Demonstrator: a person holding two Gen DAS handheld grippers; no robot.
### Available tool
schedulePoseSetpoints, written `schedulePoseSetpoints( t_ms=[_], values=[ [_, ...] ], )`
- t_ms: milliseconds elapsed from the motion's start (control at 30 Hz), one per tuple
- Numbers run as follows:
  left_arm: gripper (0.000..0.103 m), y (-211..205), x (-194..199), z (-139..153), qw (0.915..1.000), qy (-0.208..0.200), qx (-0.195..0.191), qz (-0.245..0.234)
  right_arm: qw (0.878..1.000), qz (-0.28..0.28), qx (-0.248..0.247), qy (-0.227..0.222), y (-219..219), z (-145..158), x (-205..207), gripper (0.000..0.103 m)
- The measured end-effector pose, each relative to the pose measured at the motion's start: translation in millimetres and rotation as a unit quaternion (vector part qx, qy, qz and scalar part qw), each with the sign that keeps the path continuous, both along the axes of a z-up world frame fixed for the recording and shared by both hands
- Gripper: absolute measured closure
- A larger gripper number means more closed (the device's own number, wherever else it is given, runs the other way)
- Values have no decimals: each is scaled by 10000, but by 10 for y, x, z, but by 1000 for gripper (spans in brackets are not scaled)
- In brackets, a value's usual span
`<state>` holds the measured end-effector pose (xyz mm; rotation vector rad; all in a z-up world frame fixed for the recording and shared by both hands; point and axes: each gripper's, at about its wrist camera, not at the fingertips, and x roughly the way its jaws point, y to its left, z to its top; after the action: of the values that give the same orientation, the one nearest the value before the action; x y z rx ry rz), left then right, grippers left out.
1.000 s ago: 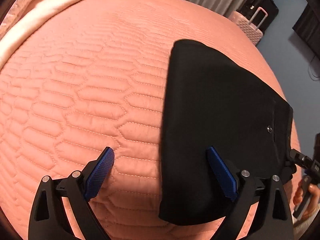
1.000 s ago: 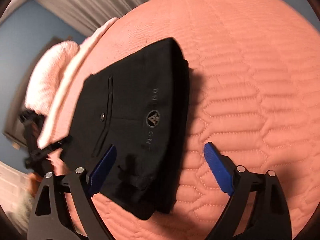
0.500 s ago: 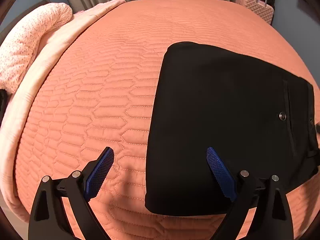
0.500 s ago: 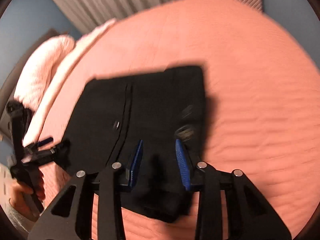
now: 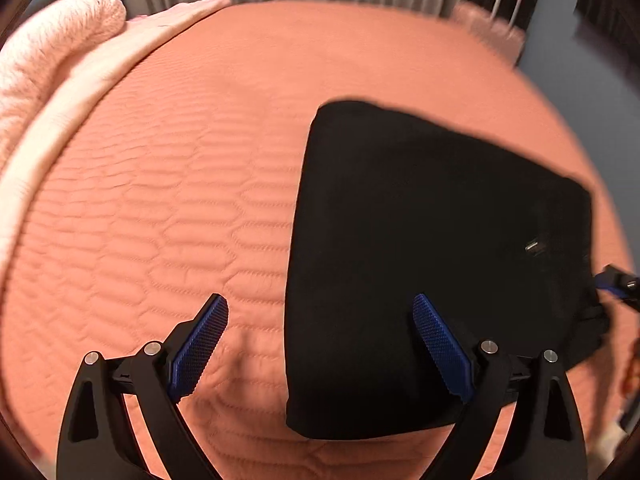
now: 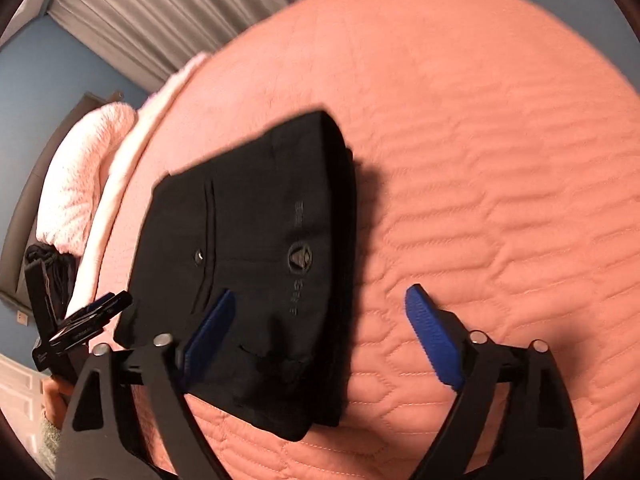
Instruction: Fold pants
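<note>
The pants [image 5: 432, 264] lie folded into a compact black block on the quilt [image 5: 192, 208], well clear of the blanket [image 5: 52, 64] bunched along the far left edge. No leg or loose panel trails outside the block in either view. One long edge looks stacked in several layers in the right wrist view, which suggests the main folds are done.

The left gripper [image 5: 320, 344] stands wide and holds nothing. Its right fingertip [image 5: 436, 340] sits over the near part of the block; its left fingertip [image 5: 204, 332] sits over bare quilt. The block's left edge therefore runs between the jaws, with the bulk of the pants ahead and to the right of this gripper.

The right gripper [image 6: 320, 328] is likewise wide and empty. Its left fingertip [image 6: 212, 320] overlaps the block near the printed logo [image 6: 300, 258]; its right fingertip [image 6: 428, 328] is over quilt. The stacked edge lies between the jaws, the bulk ahead and to the left.

Judgement: the long axis runs away from both grippers, near corner to far corner, and each gripper straddles one opposite long edge. Neither is plainly nearer. Contact with the cloth cannot be confirmed; both appear to hover above it. Any remaining move would be squaring or pressing the edges. Motion blur limits detail.
</note>
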<state>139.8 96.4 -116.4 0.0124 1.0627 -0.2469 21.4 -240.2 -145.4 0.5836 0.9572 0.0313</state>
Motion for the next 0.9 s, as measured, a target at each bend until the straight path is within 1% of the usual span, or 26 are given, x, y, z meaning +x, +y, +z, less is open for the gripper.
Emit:
schedulePoseSetpoints(
  t_ms=[33,100,133,167,200,233,267,300,333,367,400,433,467,500,533,567,600,633,667,700,733,767,800,833,867,900],
  values=[
    [11,46,-2,19,10000,-27,-57,7,10000,-78,-8,-6,-8,32,-11,17],
    [11,116,-12,58,9999,-111,-106,47,9991,-92,197,-367,49,176,-51,17],
    [11,134,-31,71,9998,-150,-141,32,9979,104,191,-617,162,292,-36,17],
    [11,129,-41,66,9998,-167,-108,46,9963,403,59,-762,318,373,30,17],
    [11,110,-59,33,9999,-132,-28,65,9925,871,-165,-837,532,434,163,18],
    [11,85,-72,2,9999,-86,22,65,9897,1123,-316,-834,641,435,263,27],
    [11,56,-90,-34,9999,-39,80,85,9870,1336,-474,-763,737,384,411,33],
    [11,22,-107,-82,9998,29,161,117,9853,1455,-616,-643,775,293,570,36],
    [11,-19,-126,-143,9994,123,278,137,9861,1378,-832,-415,699,144,754,43],
    [11,-40,-142,-184,9991,143,341,184,9904,1138,-766,-162,500,-16,893,57],
    [11,-39,-159,-203,9992,117,291,235,9950,860,-516,33,328,-93,945,73],
    [11,-26,-167,-212,9994,129,161,283,9988,470,-126,50,155,-44,932,84],
    [11,-9,-161,-217,9992,167,110,344,9992,323,-63,-220,126,114,881,83],
    [10,9,-146,-228,9990,206,66,389,9980,371,-152,-485,175,278,847,80],
    [10,19,-132,-239,9990,222,33,399,9953,658,-230,-665,322,429,878,80],
    [9,25,-119,-253,9989,236,-2,409,9940,840,-206,-667,418,461,935,80],
    [9,27,-111,-263,9988,248,-28,424,9923,1051,-123,-638,527,454,1031,80],
    [7,28,-107,-265,9987,244,-44,437,9897,1330,-132,-513,648,350,1192,82],
    [5,26,-104,-266,9987,235,7,462,9893,1366,-488,-159,699,173,1351,82],
    [5,16,-101,-266,9987,222,60,452,9896,1289,-629,150,666,23,1430,84],
    [5,-4,-101,-273,9989,223,40,401,9925,1097,-452,279,646,-30,1505,85],
    [5,-9,-108,-277,9990,226,62,384,9950,978,-195,107,692,72,1555,81],
    [5,-10,-114,-277,9990,212,103,373,9918,1265,-6,-197,865,245,1665,81],
    [5,-11,-133,-278,9991,183,108,358,9849,1696,33,-358,1048,374,1806,81],
    [5,-28,-127,-292,9992,161,86,345,9787,2015,-12,-381,1217,445,1946,81],
    [5,-17,-136,-300,9993,145,44,337,9683,2486,-50,-220,1449,466,2204,80]
  ],
)
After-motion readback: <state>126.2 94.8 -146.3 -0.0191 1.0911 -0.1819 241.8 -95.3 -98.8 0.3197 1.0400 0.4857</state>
